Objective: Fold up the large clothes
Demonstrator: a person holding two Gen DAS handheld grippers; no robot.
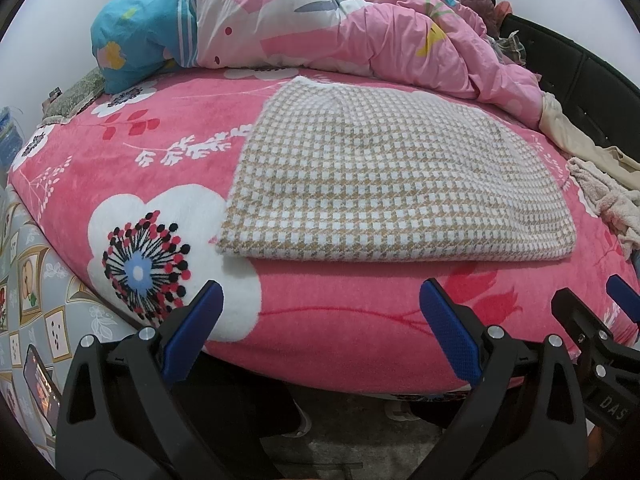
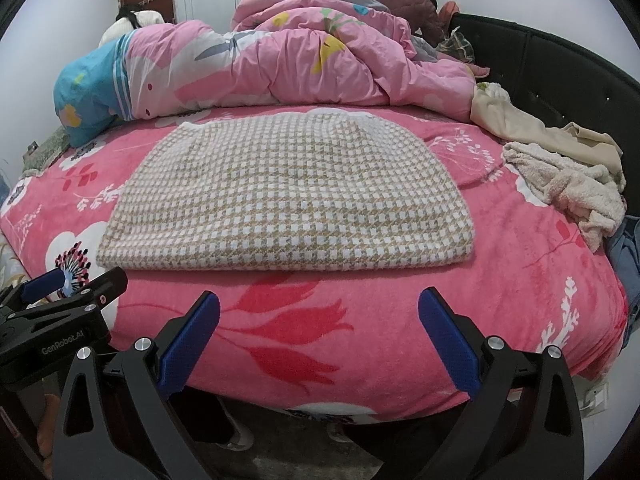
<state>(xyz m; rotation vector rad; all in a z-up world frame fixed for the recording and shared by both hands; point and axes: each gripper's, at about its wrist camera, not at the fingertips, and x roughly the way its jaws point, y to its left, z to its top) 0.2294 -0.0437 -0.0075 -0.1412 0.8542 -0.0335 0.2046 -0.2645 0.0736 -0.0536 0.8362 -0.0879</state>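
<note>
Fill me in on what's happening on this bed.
A person holds two grippers at the near edge of the bed. The left gripper and the right gripper are both open and hold nothing. A checked garment lies folded flat on the pink floral blanket, untouched. A bunched pink duvet sits behind it, and a pile of cream and beige clothes lies to the right.

Soft cloth on the bed, hard plastic and metal close to the lens.
The folded tan-and-white houndstooth woven garment [image 2: 286,196] looks coarse and matt on the plush pink floral fleece blanket [image 2: 360,320]; the crumpled pink cotton duvet [image 2: 304,68] is smooth, the cream terry towel [image 2: 568,188] nubbly; each black matt plastic hand-held gripper [image 1: 320,320] [image 2: 318,320] carries textured blue pads [image 2: 450,340] and shiny metal rivets.
</note>
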